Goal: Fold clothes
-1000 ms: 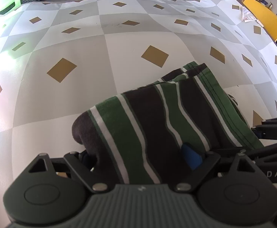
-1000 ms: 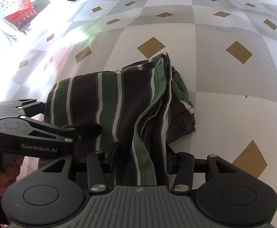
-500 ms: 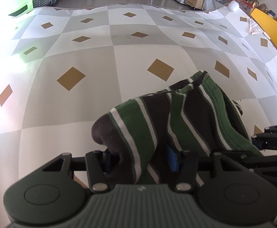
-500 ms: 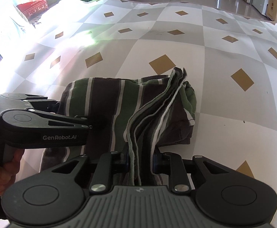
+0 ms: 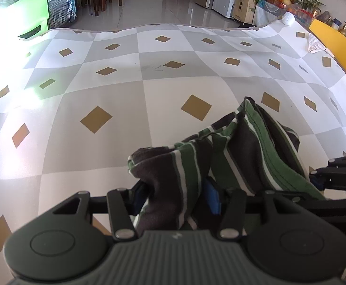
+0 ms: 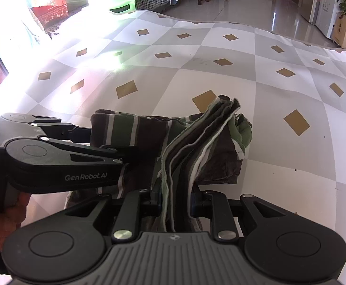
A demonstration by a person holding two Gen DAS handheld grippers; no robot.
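The left tongs (image 5: 176, 196) are pinching a bunched corner of the striped garment (image 5: 241, 152), their blue pads (image 5: 212, 199) pressing a thick roll of dark and green cloth from both sides. The grip is taking the whole thickness of the fold, probably so that no layer slips loose. The right tongs (image 6: 174, 197) are clamping the stacked edges of the same garment, several layers standing on end between the jaws like pages. In both, the jaws have just been closing, with cloth between them.

Each pair is gripping one near corner of the garment, side by side, which suits carrying a folded edge evenly so it lands straight. Seen from the right wrist, the left tongs are sitting just left of the right tongs, against the garment's near side, with the person's hand (image 6: 4, 216) gripping the handle at the lower left edge.

The garment's near edge is lifting off the desk (image 5: 101, 90), while its far part is resting on the checked cloth beyond the tongs. My judgement is that the next fold is being started, the gripped edge due to travel forward over the part lying flat.

Beyond the garment the desk is running to a wavy far edge. A green bin (image 5: 30, 21) is standing past its far left corner.
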